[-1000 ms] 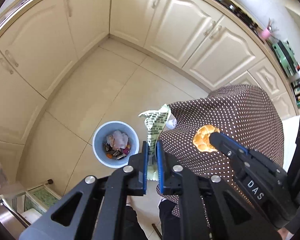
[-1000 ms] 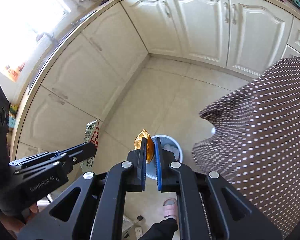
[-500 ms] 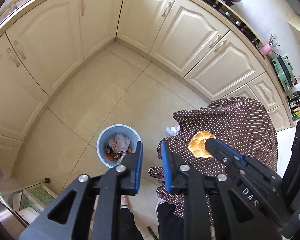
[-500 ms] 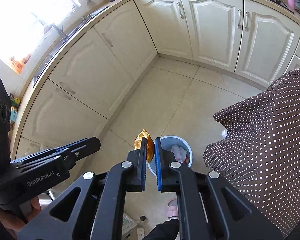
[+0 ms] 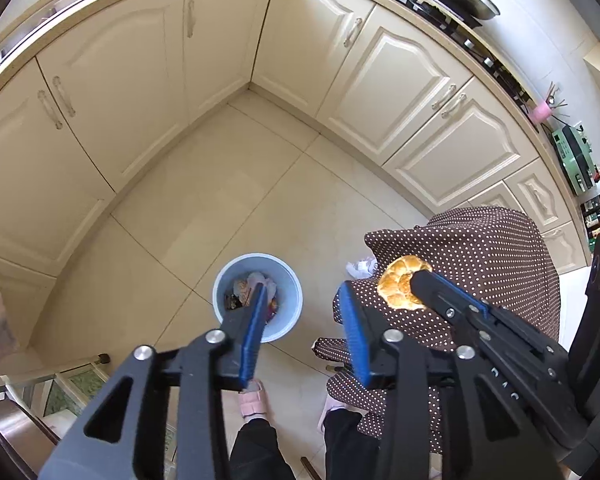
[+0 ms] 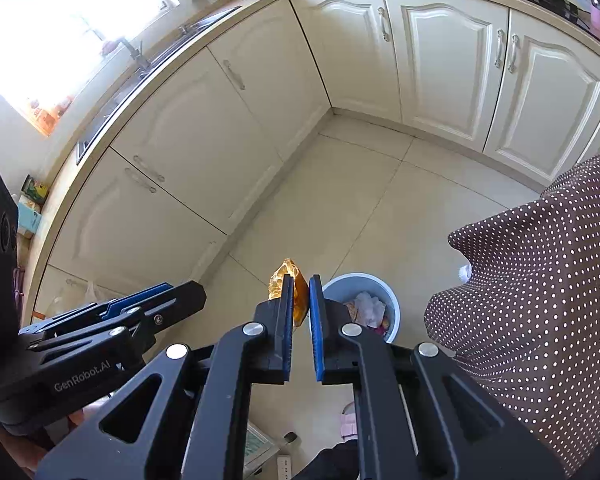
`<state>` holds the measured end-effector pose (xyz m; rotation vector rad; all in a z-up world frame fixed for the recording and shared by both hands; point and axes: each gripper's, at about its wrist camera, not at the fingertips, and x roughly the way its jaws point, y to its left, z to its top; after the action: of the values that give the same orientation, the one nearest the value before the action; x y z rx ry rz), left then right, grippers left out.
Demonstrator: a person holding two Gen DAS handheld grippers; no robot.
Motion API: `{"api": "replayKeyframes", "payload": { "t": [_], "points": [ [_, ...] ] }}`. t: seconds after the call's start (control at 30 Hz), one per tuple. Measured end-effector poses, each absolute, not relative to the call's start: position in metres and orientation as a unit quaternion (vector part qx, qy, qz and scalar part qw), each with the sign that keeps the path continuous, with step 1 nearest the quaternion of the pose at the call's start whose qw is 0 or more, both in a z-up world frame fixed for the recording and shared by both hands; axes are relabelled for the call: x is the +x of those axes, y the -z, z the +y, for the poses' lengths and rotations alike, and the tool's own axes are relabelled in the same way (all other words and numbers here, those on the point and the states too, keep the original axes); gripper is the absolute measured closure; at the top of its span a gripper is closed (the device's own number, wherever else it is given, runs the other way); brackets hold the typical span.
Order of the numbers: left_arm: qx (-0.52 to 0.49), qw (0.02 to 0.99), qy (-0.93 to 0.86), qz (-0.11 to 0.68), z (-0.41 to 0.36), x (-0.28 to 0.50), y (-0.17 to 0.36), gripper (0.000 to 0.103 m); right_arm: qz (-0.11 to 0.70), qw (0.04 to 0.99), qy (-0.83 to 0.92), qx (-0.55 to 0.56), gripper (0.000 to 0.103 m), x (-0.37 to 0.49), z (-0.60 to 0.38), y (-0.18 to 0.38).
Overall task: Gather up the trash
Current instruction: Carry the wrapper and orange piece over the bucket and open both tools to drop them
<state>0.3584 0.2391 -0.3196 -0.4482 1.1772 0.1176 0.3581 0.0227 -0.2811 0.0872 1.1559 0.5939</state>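
Wrapper (image 6: 290,292), an orange-gold crinkled scrap, sits pinched between the jaws of the right gripper (image 6: 299,300), its long axis running up along the fingers so that its crumpled tip pokes out past them, pointing away from the person toward the cabinets. Below and just to the right of those jaws, on the floor tiles, stands the blue bin (image 6: 392,304), already holding tissue and bright scraps; the wrapper hangs left of the rim rather than over the opening, so I judge the coming move to be a short shift rightward and down before letting go. The right gripper is clearly the one that counts here. The left gripper (image 5: 304,320) has its jaws spread wide with nothing between them, and from its own camera the bin (image 5: 292,280) lies partly behind its left finger. A small white scrap (image 5: 360,267) lies on the floor right of the bin, beside the polka-dot cloth (image 5: 480,248).
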Motion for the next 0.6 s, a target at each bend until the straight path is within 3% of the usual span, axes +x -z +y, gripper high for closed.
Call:
{"api": "replayKeyframes", "payload": {
  "t": [0.3,0.6],
  "points": [
    [-0.198,0.815,-0.075,0.539,0.242,0.350,0.305,0.049,0.527,0.802,-0.280,0.031,0.089,0.361,0.024,0.272],
    [-0.177,0.832,-0.083,0.520,0.207,0.342,0.273,0.045,0.506,0.815,-0.282,0.033,0.086,0.351,-0.013,0.246]
  ]
}}
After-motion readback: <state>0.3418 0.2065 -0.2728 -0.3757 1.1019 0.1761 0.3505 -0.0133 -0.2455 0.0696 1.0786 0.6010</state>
